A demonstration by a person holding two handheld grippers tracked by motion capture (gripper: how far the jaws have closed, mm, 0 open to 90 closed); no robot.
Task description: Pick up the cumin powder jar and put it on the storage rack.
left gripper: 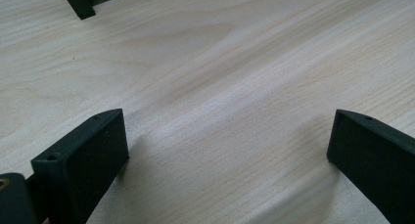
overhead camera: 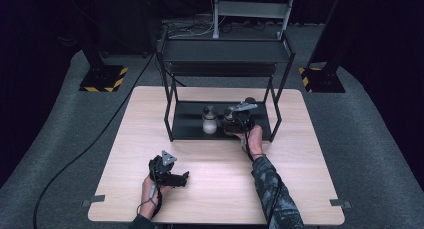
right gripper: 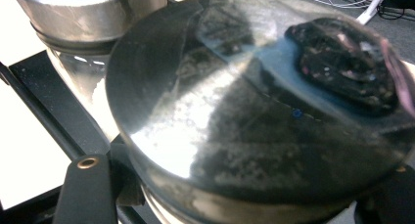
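A glass jar with a metal lid and pale contents stands on the lower shelf of a black rack. Just right of it, my right gripper reaches into the same shelf. In the right gripper view a second jar's shiny metal lid sits between the jaws, and my right gripper is shut on it. The first jar stands close behind at the upper left. My left gripper rests low over the near-left table, and in its own view it is open with only bare wood between the jaws.
The rack has an upper shelf and thin black posts around the lower shelf opening. One rack foot shows beyond the left gripper. The wooden table stands on grey carpet; stand bases with yellow-black stripes sit behind.
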